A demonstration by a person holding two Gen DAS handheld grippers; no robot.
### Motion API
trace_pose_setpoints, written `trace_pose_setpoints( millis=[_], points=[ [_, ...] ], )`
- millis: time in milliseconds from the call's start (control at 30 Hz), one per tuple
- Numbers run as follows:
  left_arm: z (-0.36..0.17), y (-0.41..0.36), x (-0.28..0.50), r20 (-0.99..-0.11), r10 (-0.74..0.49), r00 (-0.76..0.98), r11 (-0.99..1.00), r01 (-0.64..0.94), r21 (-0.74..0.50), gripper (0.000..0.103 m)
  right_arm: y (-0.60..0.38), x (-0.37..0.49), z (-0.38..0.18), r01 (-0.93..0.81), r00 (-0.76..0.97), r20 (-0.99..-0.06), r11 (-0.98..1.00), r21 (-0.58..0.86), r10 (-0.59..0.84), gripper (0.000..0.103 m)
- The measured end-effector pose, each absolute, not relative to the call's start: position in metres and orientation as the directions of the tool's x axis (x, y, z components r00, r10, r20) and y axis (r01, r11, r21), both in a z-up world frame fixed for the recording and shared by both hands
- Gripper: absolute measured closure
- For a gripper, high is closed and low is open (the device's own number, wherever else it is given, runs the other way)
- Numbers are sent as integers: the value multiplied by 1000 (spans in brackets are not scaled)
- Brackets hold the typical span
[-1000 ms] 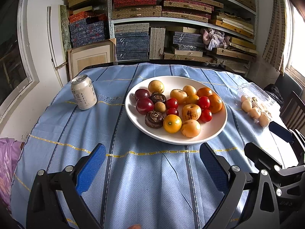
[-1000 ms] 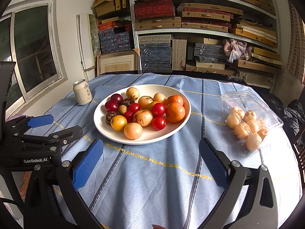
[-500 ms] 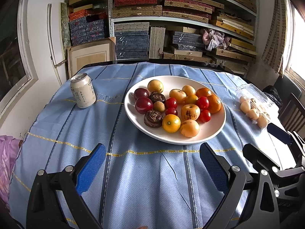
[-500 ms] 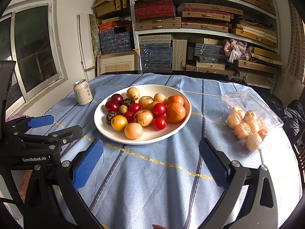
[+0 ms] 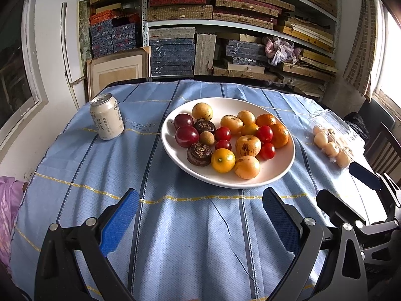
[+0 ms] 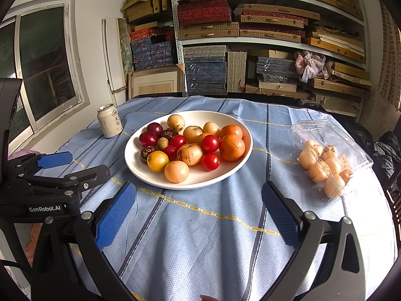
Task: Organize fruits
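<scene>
left view has crept slightly closer to the white plate (image 5: 280,173) since a second ago; nothing on the tablecloth (image 5: 190,238) shifted. plate of mixed fruit (image 6: 193,145) sits mid-tabletop, clear clamshell (image 6: 333,148) of pale fruit at right edge, can (image 5: 107,116) near far-left corner. left gripper (image 5: 200,215) and right gripper (image 6: 198,208): fingers spread, empty.

White plate (image 5: 280,173); blue striped tablecloth (image 5: 188,238); red tomatoes (image 6: 210,143); blue-padded fingers (image 6: 115,215).
</scene>
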State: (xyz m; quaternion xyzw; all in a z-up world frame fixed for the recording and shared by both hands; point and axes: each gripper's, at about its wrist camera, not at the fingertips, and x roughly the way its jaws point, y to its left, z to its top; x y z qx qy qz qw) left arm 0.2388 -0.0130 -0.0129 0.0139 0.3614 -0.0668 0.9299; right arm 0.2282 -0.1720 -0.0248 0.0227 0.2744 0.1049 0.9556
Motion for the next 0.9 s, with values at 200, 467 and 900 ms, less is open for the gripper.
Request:
trace_pose_setpoints(
  millis=[200, 467, 900],
  points=[
    [-9, -13, 234, -647, -121, 753, 990, 143, -18, 4, -168, 228, -25, -191, 826, -521, 976, 101, 216, 4],
    [-6, -15, 228, -612, -31, 790, 994, 86, 62, 4, -169, 228, -25, -189, 827, -521, 977, 101, 214, 4],
    [-12, -9, 238, -662, -22, 749, 997, 66, 41, 4, -168, 228, -25, -190, 826, -521, 977, 101, 214, 4]
  ],
)
